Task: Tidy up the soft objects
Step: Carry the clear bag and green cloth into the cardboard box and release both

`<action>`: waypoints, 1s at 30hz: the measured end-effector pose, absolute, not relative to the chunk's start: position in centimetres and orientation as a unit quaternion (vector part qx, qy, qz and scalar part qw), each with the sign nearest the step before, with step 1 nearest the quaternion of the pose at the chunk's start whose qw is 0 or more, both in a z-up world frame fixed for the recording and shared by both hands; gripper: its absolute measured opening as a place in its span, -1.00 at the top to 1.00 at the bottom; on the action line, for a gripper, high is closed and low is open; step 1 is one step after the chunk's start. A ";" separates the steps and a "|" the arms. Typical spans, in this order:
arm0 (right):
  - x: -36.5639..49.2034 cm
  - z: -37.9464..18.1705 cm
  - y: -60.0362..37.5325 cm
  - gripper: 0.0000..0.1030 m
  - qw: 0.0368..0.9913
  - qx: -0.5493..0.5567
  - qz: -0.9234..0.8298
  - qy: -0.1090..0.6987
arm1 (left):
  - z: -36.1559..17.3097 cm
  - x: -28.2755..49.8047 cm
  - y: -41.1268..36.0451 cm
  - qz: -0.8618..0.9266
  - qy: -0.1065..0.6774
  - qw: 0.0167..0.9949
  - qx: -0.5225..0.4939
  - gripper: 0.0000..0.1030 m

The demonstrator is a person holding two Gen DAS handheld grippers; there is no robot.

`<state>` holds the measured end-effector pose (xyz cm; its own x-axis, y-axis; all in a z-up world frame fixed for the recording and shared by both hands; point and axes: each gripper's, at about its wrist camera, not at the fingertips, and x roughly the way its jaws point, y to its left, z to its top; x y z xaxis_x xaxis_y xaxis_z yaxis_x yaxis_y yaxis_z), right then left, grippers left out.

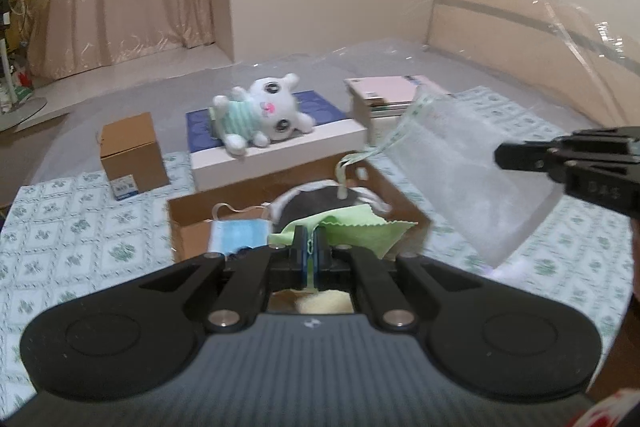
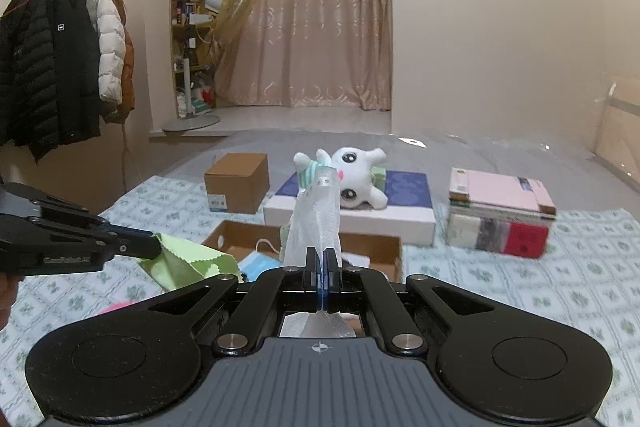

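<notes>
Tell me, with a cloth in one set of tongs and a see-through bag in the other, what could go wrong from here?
1. The left tongs pinch only a corner of the green cloth; it could slip out and miss the open cardboard box.
2. The clear bag in the right tongs hangs loose, and its drawstring dangles over the box, where it might snag the mask loops.

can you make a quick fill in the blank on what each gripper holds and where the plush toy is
1. The left gripper is shut on a ____ cloth.
2. The right gripper is shut on a clear ____ bag.
3. The white plush toy lies on a flat white box with a ____ top.

Missing words: green; plastic; blue
</notes>
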<state>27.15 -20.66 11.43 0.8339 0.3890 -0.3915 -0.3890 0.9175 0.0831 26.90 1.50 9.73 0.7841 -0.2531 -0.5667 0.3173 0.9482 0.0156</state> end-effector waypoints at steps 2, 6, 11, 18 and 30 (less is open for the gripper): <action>29.3 11.2 -19.8 0.99 0.956 -0.003 0.207 0.208 | 9.2 29.2 2.4 -0.141 0.299 0.942 0.053 0.96; 33.3 10.1 -18.1 0.99 0.951 -0.002 0.215 0.221 | 7.6 33.5 4.2 -0.122 0.311 0.941 0.059 0.96; 37.7 8.3 -16.4 0.99 0.945 0.007 0.218 0.245 | 5.1 38.0 5.8 -0.102 0.328 0.937 0.064 0.96; 42.0 5.3 -14.6 0.99 0.935 0.022 0.213 0.282 | 1.0 41.7 7.4 -0.086 0.358 0.928 0.056 0.95; 45.3 0.5 -12.4 0.98 0.899 0.029 0.228 0.373 | -2.6 41.6 8.6 -0.085 0.391 0.914 0.073 0.37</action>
<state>45.26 -12.37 0.54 0.6179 0.4315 -0.6573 -0.3877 0.8945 0.2228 41.64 8.63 -2.64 0.6804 -0.0987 -0.7262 0.2123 0.9749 0.0665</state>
